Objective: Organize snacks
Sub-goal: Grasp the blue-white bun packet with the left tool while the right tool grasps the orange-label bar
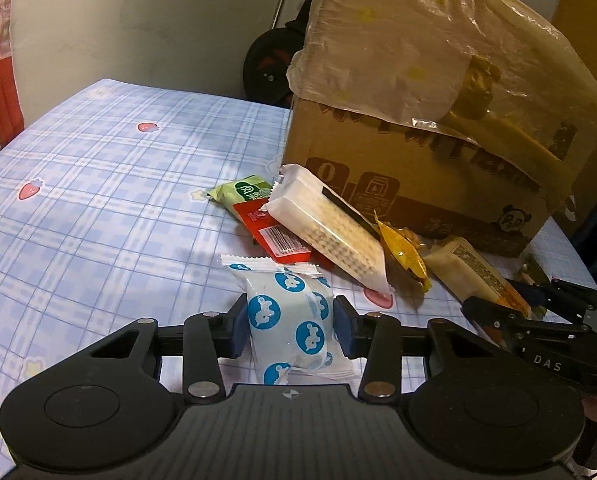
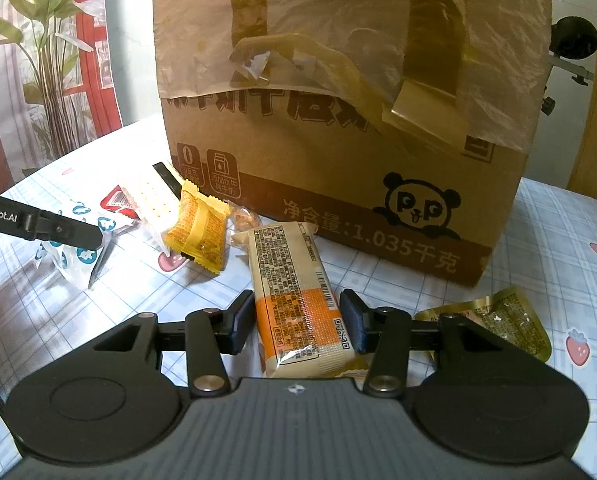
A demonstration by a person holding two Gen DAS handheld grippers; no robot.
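Observation:
My left gripper (image 1: 290,328) is shut on a white packet with blue round prints (image 1: 286,312), its blue pads pressing both sides. In the right wrist view that packet (image 2: 78,256) shows at the left under a black finger (image 2: 70,234). My right gripper (image 2: 298,320) is shut on a cream and orange snack bar (image 2: 294,280) lying lengthwise on the cloth; that bar (image 1: 470,276) also appears at the right of the left wrist view. Behind both stands a cardboard box (image 2: 338,160) with plastic film and tape over its top.
Against the box front lie a white cracker pack (image 1: 330,232), a red packet (image 1: 274,232), a green packet (image 1: 242,190) and a yellow packet (image 2: 198,228). A gold pouch (image 2: 510,320) lies right of my right gripper. The blue plaid cloth (image 1: 98,180) stretches left.

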